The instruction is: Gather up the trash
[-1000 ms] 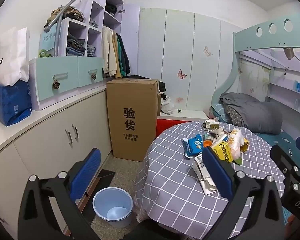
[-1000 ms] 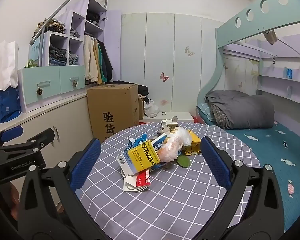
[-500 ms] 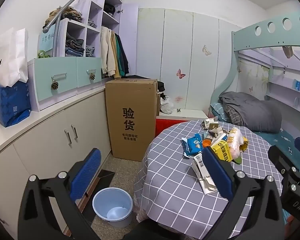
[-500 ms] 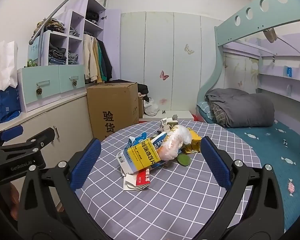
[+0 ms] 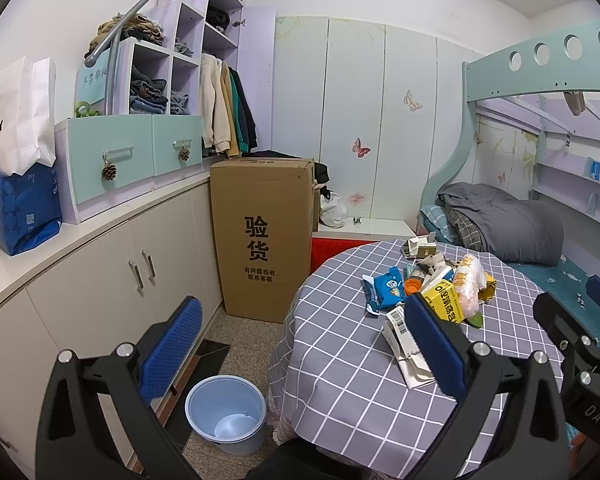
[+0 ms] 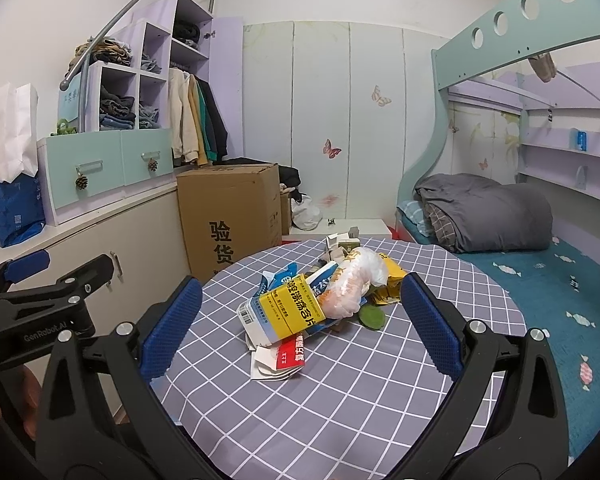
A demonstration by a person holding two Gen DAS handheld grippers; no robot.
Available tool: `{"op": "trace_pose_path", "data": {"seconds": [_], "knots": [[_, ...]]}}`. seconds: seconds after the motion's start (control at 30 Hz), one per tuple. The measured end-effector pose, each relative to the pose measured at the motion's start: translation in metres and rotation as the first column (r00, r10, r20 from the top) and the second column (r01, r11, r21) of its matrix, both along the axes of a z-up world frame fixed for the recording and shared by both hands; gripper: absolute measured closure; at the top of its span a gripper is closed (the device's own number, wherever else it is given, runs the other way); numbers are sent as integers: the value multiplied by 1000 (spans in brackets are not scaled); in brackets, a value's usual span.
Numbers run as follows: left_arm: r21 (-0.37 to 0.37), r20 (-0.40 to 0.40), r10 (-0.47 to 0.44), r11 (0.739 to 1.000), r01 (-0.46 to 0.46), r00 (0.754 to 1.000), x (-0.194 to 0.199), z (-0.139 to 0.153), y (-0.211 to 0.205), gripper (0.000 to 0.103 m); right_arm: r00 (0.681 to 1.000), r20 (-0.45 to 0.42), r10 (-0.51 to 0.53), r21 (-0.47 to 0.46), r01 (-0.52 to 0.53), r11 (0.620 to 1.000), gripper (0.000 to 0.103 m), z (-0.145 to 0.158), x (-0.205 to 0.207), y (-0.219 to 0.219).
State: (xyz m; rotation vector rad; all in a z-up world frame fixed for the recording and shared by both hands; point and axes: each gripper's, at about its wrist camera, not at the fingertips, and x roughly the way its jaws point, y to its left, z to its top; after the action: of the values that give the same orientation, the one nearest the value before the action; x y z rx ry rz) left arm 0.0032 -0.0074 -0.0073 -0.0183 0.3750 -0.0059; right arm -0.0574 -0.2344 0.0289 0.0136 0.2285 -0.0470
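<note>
A heap of trash lies on a round table with a grey checked cloth (image 6: 340, 392): a yellow and blue medicine box (image 6: 288, 312), a clear plastic bag (image 6: 352, 280), a red and white flattened box (image 6: 284, 360), a blue wrapper (image 5: 384, 286) and small cartons. A light blue bin (image 5: 226, 414) stands on the floor left of the table. My right gripper (image 6: 300, 328) is open and empty, facing the heap from the table's near side. My left gripper (image 5: 300, 352) is open and empty, above the table's left edge and the bin.
A tall cardboard box (image 5: 264, 240) stands behind the bin, beside a white cabinet run (image 5: 100, 272) along the left wall. A bunk bed with a grey duvet (image 6: 488, 212) is at the right. Shelves with clothes (image 5: 156, 80) are above the cabinets.
Both grippers have drifted slightly; the trash heap looks a little closer in the right wrist view. Nothing was picked up.
</note>
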Motion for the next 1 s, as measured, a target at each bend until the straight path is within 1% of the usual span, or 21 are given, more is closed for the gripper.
{"op": "trace_pose_path", "data": {"seconds": [1.0], "knots": [[12, -13, -2, 1000, 2, 1000, 4, -3, -4, 4, 1000, -11, 16, 14, -16, 1000, 6, 1, 3, 0]]}}
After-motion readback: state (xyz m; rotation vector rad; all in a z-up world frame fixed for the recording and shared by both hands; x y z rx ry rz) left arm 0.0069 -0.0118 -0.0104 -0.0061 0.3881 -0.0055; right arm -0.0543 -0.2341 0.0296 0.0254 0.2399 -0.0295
